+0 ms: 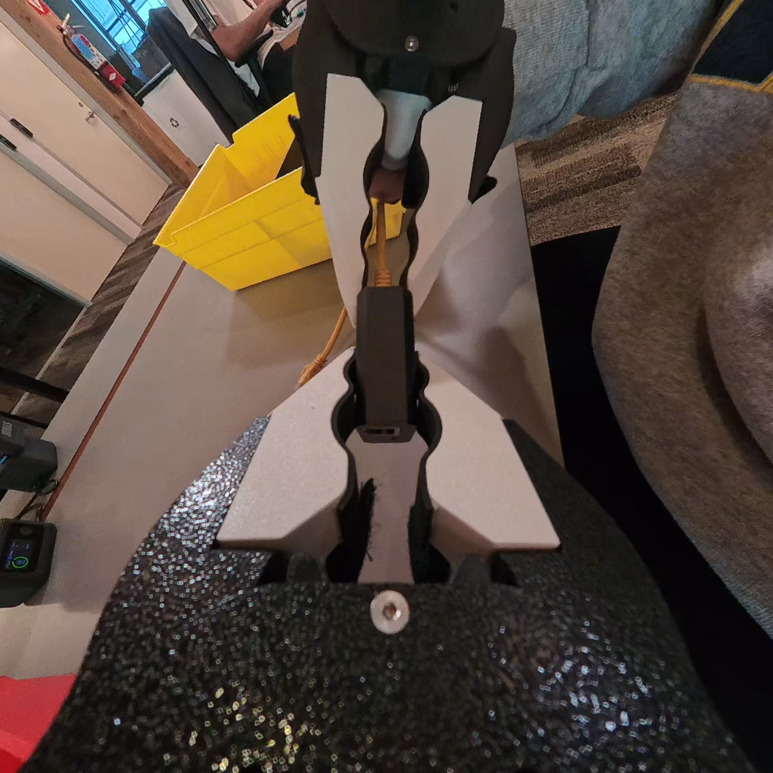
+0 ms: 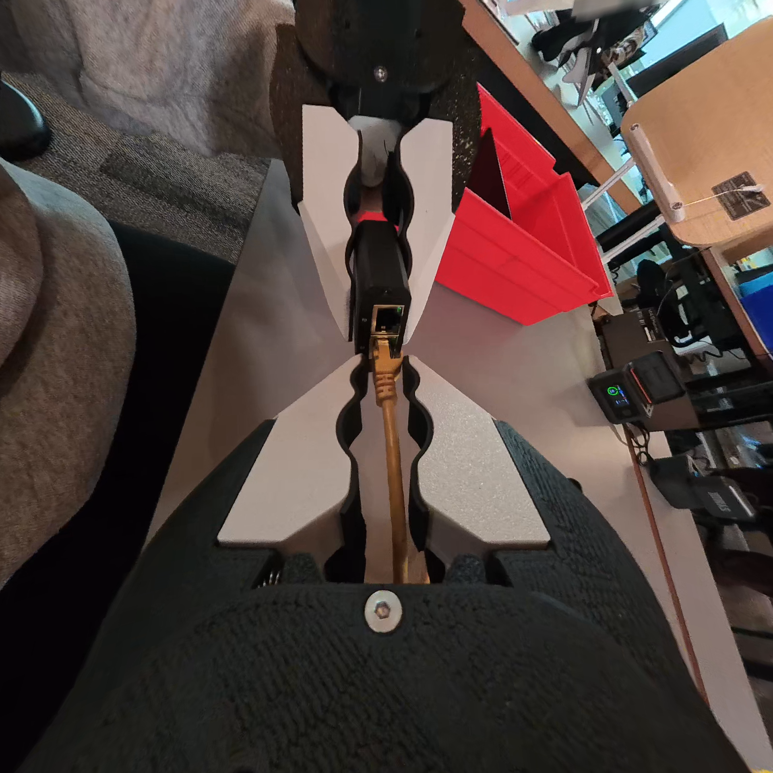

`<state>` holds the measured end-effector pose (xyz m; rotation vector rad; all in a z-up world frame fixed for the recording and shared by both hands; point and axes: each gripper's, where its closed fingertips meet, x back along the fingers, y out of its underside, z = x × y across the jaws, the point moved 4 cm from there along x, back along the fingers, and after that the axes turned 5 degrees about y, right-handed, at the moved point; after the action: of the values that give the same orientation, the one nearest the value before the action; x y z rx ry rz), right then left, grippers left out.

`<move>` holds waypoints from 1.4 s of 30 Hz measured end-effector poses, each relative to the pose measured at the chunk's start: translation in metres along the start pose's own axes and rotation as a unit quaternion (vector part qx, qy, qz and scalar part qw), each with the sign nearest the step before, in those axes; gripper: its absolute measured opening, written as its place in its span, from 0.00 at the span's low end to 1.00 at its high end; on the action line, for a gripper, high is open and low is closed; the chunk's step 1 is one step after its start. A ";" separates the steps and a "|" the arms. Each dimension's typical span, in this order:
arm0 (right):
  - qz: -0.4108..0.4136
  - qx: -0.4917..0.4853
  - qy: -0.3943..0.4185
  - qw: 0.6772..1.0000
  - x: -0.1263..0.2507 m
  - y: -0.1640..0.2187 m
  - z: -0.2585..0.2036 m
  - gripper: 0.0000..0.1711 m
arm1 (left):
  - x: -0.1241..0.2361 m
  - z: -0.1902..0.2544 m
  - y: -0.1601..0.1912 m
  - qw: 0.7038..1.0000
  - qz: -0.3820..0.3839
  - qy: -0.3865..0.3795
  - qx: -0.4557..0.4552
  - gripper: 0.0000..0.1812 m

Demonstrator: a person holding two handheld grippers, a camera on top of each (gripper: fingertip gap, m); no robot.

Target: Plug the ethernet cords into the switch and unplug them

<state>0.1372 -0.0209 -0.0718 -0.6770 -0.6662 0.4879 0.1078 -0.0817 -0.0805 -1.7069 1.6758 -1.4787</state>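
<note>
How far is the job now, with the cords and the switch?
Done: one yellow cord looks seated in the switch, which the left gripper holds. In hand: the right gripper grips that plug. Left: its upper port is empty, and another yellow plug lies loose on the table.

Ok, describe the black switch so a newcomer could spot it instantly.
Start at the grey table with the red bin at one end. Above it, two white-fingered grippers face each other; the left gripper clamps the switch, a small black box. Unlike anything nearby, it has stacked ports on its end, with the yellow ethernet cord meeting the lower one.
</note>
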 end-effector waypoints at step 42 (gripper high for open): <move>0.156 -0.173 -0.251 0.939 0.039 -0.035 -0.020 0.07 | 0.013 0.031 -0.036 0.941 0.135 0.272 0.146 0.13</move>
<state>0.1850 -0.0295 -0.0437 -1.0121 -1.1528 0.8644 0.1498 -0.0969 -0.0583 -0.9161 1.7299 -2.0533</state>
